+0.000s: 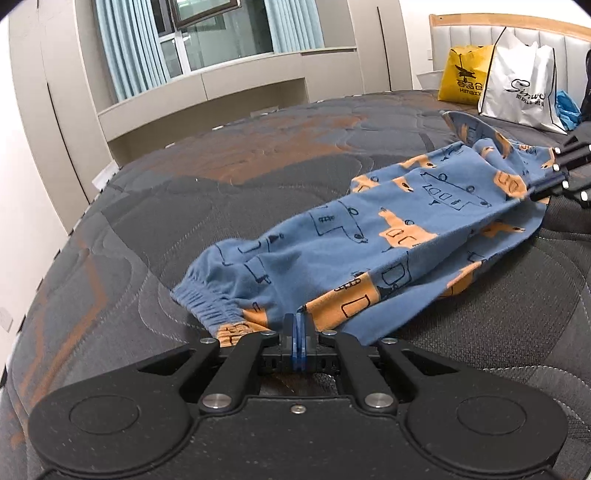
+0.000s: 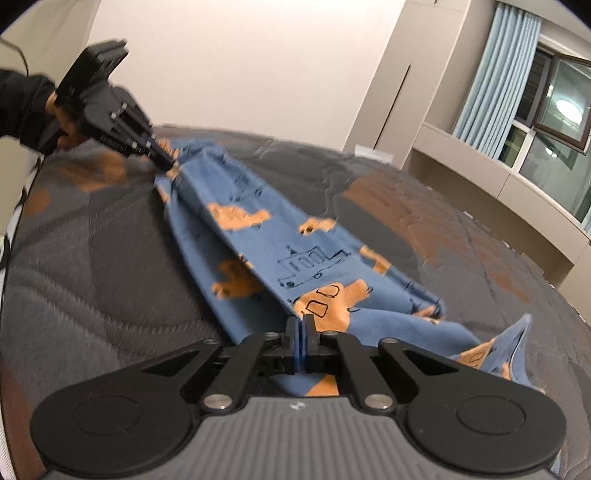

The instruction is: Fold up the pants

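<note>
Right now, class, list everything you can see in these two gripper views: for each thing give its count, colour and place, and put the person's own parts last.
pants: one pair, blue with orange and outlined vehicle prints, stretched across the bed between the two grippers
bed: one, quilted grey and orange cover, under the pants
yellow bag: one, at the headboard end
white bag: one, beside the yellow bag
blue item: one, behind the white bag, unclear what
headboard: one, pale padded, wood-trimmed
curtains: light blue, at the window
left gripper: black, shut on the pants' edge near the elastic cuff
right gripper: black, shut on the pants' other end
left hand: one, dark sleeve, holding the left gripper
</note>
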Demonstrator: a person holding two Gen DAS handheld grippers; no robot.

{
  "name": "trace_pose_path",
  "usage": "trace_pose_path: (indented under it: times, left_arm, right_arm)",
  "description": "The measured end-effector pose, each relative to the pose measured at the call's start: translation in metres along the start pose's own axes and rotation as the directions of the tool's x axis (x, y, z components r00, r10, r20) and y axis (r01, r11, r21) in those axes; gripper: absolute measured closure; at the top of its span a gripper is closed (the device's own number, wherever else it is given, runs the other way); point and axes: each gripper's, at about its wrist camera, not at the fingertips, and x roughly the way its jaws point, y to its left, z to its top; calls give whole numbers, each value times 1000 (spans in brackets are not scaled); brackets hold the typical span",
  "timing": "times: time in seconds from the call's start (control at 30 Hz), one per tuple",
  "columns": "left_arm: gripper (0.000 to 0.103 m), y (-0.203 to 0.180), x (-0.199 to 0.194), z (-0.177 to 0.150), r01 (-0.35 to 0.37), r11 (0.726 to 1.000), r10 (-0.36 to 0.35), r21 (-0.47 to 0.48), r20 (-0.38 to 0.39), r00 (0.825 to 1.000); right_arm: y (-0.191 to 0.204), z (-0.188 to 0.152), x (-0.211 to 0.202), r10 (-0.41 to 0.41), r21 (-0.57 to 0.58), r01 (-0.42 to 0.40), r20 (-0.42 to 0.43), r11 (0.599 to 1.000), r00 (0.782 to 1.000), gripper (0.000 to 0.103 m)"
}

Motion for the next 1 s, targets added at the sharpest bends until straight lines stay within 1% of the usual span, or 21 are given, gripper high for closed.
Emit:
trace_pose_path:
  times: [0.1, 0.23, 0.33, 0.43, 0.53, 0.57, 0.6, 0.67, 0.77, 0.87, 1.0]
  left_arm:
    - [102, 3, -4, 0, 2, 1000, -2, -21, 15, 1000]
    - [102, 1, -17, 1, -11, 1000, 12, -18, 51, 999]
    - [102, -4, -17, -3, -8, 1000, 9, -10, 30, 1000]
    - [102, -8, -13, -9, -11, 1000, 11, -12, 9, 1000]
    - [102, -9, -15, -8, -13, 1000, 13, -25, 25, 1000]
    - [102, -9, -17, -7, -16, 999, 17, -27, 31, 999]
    - [102, -10, -18, -5, -16, 1000, 17, -27, 34, 999]
    - [102, -11, -19, -3, -26, 999, 27, -19, 35, 999]
    - [102, -13, -19, -2, -39, 999, 40, -20, 32, 999]
    - [102, -14, -20, -3, -45, 999, 45, -22, 28, 999]
    - [102, -14, -20, -4, -49, 998, 49, -31, 27, 998]
  right_arm:
    - [3, -5, 2, 14, 10, -14, -9, 1000, 1000, 102]
    - [4, -8, -7, 0, 21, 0, 16, 1000, 1000, 103]
    - [2, -11, -13, 2, 34, -3, 22, 999, 1000, 103]
    - [6, -16, -10, 8, 38, -9, 12, 999, 1000, 103]
    - [9, -18, -8, -8, 35, 7, 15, 999, 1000, 102]
    - [9, -17, -9, -14, 32, 13, 20, 999, 1000, 96]
    - [8, -16, -10, -21, 24, 21, 24, 1000, 999, 93]
    - [7, -14, -11, -44, -4, 45, 39, 999, 998, 85]
    - [11, -12, -9, -46, -59, 48, 45, 997, 998, 78]
    - [24, -13, -3, -62, -183, 65, 22, 981, 998, 78]
    - [28, -15, 9, -87, -236, 85, 4, 968, 996, 78]
